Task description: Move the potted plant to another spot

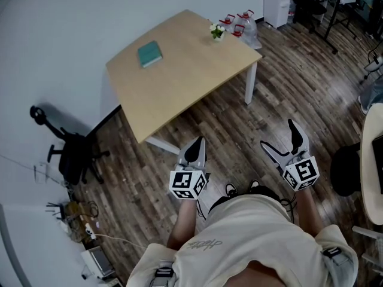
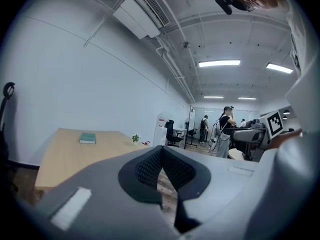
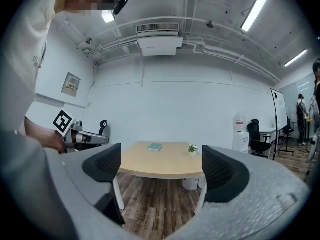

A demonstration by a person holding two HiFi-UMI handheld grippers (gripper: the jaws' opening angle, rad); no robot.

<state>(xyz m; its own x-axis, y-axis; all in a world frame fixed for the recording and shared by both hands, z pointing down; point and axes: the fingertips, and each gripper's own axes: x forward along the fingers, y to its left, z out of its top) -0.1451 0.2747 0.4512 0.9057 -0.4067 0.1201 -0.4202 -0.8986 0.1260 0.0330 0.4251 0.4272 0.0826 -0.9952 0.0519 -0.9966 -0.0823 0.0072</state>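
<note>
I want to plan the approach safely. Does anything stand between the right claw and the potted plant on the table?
Nothing visible does. Between the right claw and the potted plant there is only wooden floor and bare table top. The green book lies to the left of that line, apart from the plant.

You get nothing legible here: the script print on your shirt (image 1: 203,244) is too blurred to read, and the wall notice (image 3: 71,84) is too small.
</note>
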